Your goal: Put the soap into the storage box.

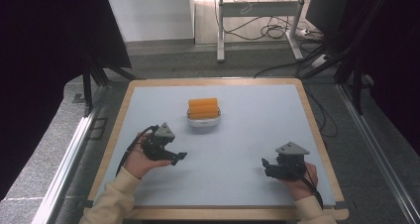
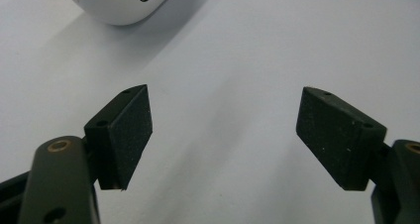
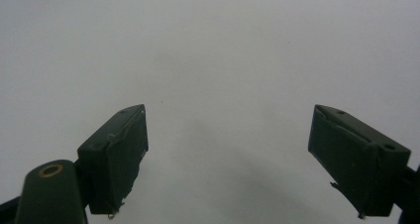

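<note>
A white bowl (image 1: 203, 121) stands on the grey table top (image 1: 247, 130), slightly left of centre, and an orange ridged block (image 1: 203, 108) rests on it. My left gripper (image 1: 177, 157) is held low at the front left, a short way below and left of the bowl, open with nothing between its jaws. From the left gripper view, the bowl's white side (image 2: 124, 6) shows at the top left beyond the wide-apart pads (image 2: 131, 130). At the front right, my right gripper (image 1: 266, 166) is open over bare table, its pads (image 3: 119, 154) spread wide.
The table has a wooden rim (image 1: 115, 135). Beyond it lie a grey floor, metal desk legs (image 1: 220, 30) and loose cables (image 1: 270, 30). Black curtains (image 1: 44, 60) hang at both sides. Cream sleeves (image 1: 111, 201) enter from the bottom.
</note>
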`<act>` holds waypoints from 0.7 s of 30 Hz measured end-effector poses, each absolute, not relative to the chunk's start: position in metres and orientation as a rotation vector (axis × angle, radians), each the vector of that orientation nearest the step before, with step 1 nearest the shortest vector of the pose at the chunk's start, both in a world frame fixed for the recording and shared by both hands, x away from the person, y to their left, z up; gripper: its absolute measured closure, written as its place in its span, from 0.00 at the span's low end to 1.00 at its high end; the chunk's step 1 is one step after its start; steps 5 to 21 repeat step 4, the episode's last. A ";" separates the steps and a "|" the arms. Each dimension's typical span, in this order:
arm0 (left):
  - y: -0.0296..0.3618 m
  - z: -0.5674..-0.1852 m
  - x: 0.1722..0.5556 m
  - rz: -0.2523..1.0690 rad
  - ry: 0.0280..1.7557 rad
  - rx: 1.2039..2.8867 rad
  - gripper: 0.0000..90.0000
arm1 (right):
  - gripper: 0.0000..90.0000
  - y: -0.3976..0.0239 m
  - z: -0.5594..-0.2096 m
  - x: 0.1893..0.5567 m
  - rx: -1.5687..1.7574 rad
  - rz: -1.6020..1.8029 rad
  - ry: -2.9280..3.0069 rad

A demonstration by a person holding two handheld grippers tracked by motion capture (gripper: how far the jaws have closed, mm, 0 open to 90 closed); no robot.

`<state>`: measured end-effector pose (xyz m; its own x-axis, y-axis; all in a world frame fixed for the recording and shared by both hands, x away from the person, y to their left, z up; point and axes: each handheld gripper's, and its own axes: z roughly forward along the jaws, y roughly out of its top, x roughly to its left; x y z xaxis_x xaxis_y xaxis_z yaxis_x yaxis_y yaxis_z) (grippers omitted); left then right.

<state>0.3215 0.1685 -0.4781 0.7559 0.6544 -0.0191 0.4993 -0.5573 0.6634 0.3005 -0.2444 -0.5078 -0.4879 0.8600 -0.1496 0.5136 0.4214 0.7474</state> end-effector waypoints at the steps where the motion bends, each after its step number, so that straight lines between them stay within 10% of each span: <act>1: 0.169 -0.478 0.321 0.299 0.864 2.280 0.24 | 0.18 -0.244 -0.507 0.300 1.155 0.875 2.152; 21: 0.173 -0.479 0.321 0.293 0.868 2.285 0.24 | 0.18 -0.245 -0.506 0.300 1.147 0.900 2.140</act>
